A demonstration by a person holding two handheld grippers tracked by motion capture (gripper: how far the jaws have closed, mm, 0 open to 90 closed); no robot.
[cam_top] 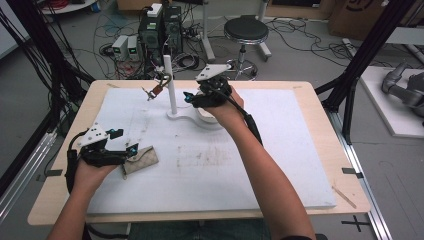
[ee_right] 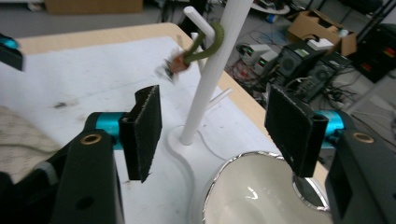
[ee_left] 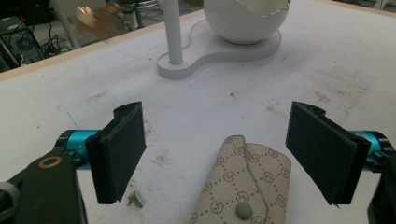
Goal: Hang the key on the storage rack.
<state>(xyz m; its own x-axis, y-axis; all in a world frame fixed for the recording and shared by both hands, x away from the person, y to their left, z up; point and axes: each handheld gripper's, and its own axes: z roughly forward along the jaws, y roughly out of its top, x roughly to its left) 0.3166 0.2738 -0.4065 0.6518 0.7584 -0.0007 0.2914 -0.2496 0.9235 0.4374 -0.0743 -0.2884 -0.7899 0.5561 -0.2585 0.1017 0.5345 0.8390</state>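
Keyring (ee_right: 187, 58) hangs by its green loop on the far stand's (ee_right: 210, 70) peg, so the right gripper (ee_right: 215, 135) hovers released; left gripper (ee_left: 219, 154), jaws spread, straddles the near-left pouch (ee_left: 243, 186).

Even, diffuse overhead lighting; the white table mat (cam_top: 280, 150) reads bright with only soft, short shadows. High view slightly soft and low in detail. In the right gripper view, the key ring (ee_right: 170, 67) at 11 o'clock is motion-blurred; the bowl rim (ee_right: 243, 158) shows glare.
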